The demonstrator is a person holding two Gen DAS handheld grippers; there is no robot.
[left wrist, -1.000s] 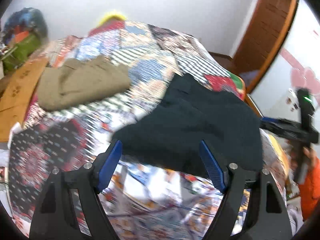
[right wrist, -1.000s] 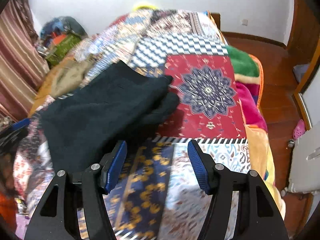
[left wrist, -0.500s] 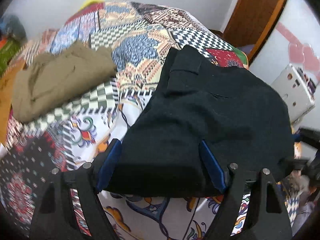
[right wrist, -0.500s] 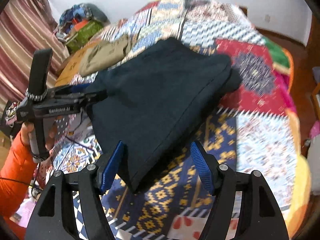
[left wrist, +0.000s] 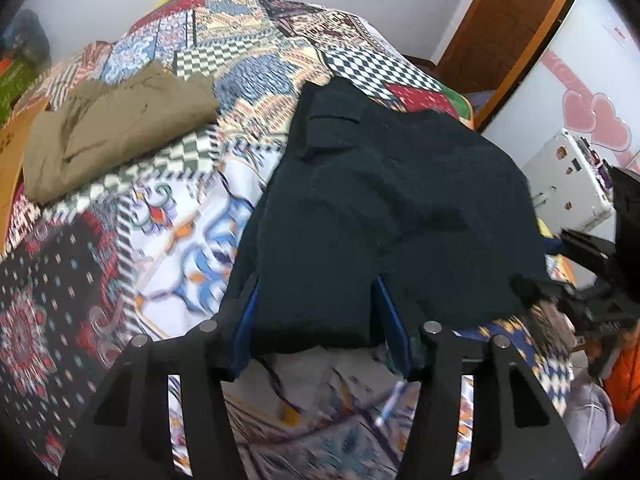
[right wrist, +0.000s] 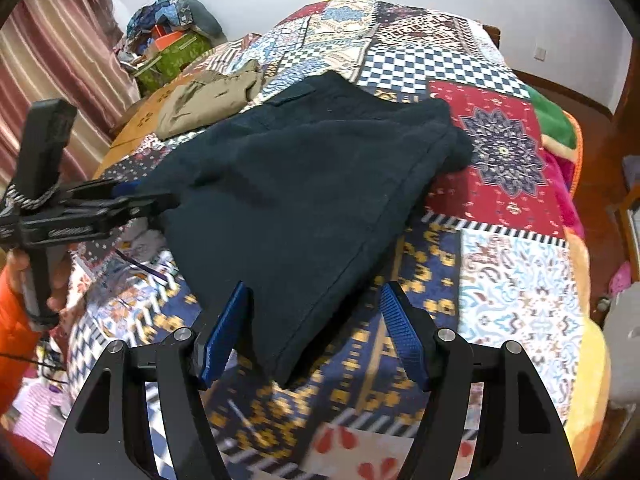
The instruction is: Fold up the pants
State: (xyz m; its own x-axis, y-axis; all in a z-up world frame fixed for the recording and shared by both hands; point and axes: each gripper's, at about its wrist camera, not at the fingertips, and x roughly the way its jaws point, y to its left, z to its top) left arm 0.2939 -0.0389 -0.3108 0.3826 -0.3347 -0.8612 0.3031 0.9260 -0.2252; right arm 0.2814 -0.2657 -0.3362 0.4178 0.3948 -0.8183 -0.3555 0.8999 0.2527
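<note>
Dark navy pants point(left wrist: 380, 200) lie folded on the patchwork quilt point(left wrist: 180, 232). My left gripper point(left wrist: 316, 284) straddles their near edge. Its jaws are closing with the cloth filling the gap between the blue pads, and no firm pinch shows. From the right wrist view the left gripper point(right wrist: 148, 196) reaches in at the left side of the pants point(right wrist: 300, 180). My right gripper point(right wrist: 316, 288) stands open around the near corner. Its left pad is close to the cloth and its right pad is apart from it. In the left wrist view the right gripper point(left wrist: 568, 240) shows at the far right.
Folded olive pants point(left wrist: 116, 128) lie at the far left of the bed, also visible as olive pants point(right wrist: 208, 96). A pile of bags point(right wrist: 172, 40) and striped curtain point(right wrist: 40, 60) stand left. A white appliance point(left wrist: 560, 180) and wooden door point(left wrist: 508, 12) are right. A hand in an orange sleeve point(right wrist: 16, 300) holds the left tool.
The left gripper sank onto the dark pants' near edge and its jaws narrowed. The right gripper swung left from the bare quilt to the pants' near corner, bringing the left tool into view.
</note>
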